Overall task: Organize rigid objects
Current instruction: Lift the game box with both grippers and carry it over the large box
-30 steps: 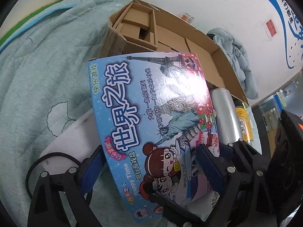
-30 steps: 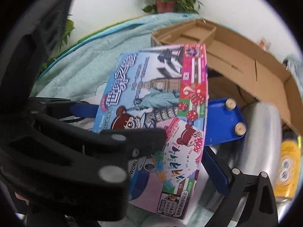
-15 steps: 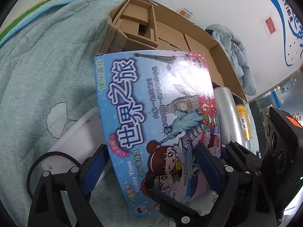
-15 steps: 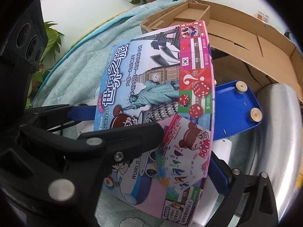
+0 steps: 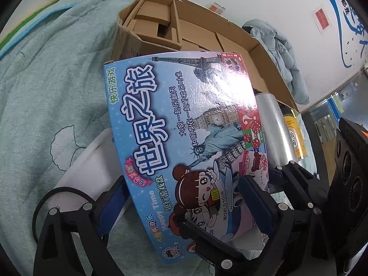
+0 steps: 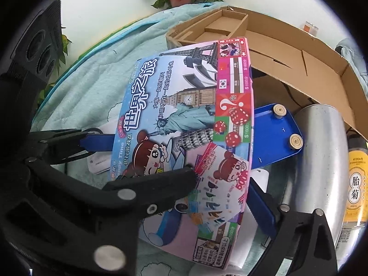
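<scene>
While the left gripper [image 5: 181, 197] stands wide, its jaws just opened further, astride the glossy blue game box [image 5: 184, 142], the right gripper [image 6: 174, 172] straddles the same box; its grip is unclear. Beyond the box lies a corrugated cardboard carton [image 5: 232, 39]; beside the box, a steel cylinder [image 6: 319, 151].

Light blue game box [image 5: 184, 138] with white-outlined dark blue characters, grey landmark drawings, a brown-haired cartoon girl, a red and green strip with red dice. Pale mint bedspread [image 5: 46, 92] with outlined leaf motifs. Plain brown cardboard box [image 5: 161, 23]. Shiny silver cylinder [image 6: 317, 161]. Yellow-labelled bottle [image 6: 355, 188]. Blue pads on black fingers [image 5: 112, 204]. Glossy blue plate [image 6: 273, 135] with cream studs.
</scene>
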`<state>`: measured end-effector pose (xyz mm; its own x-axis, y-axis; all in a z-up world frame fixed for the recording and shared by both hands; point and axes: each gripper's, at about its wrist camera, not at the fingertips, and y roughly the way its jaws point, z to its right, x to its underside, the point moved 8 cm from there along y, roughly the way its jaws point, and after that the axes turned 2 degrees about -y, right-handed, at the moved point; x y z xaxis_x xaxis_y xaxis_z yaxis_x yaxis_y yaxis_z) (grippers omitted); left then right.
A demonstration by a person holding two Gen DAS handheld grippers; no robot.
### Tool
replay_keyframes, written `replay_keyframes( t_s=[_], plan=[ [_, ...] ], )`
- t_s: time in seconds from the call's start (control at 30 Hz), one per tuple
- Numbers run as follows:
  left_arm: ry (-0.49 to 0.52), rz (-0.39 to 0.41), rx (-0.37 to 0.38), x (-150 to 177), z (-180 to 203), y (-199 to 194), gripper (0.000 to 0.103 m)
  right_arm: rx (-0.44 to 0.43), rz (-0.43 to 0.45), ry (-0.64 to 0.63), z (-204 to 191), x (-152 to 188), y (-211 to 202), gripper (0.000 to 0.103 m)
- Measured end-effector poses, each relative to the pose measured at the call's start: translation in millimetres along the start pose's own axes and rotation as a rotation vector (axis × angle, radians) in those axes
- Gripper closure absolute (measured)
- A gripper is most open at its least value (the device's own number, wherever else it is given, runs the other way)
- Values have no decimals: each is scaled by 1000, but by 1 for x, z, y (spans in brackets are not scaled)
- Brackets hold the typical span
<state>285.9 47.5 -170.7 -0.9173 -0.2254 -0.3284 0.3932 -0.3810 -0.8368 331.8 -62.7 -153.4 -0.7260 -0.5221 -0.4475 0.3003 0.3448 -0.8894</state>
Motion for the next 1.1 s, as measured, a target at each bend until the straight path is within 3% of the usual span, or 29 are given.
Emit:
replay_keyframes(
  t_s=[0.23,0.3,0.37,0.67,1.1],
  plan=[
    [-15,30,13,5,-2,-4,18,28,0,22,-2,-1,-1,6],
    [-28,43,17,5,-4,-9,28,35,3,32,-2,-3,0,6],
    [-20,57,13,6,-4,-15,31,42,13,41,0,-2,-4,6],
    [84,182,-69,-4,22,-52,32,81,113,47,6,-19,-27,11],
    [219,402,-55,-40,87,-123,32,163,374,64,23,-69,-101,11]
  ],
)
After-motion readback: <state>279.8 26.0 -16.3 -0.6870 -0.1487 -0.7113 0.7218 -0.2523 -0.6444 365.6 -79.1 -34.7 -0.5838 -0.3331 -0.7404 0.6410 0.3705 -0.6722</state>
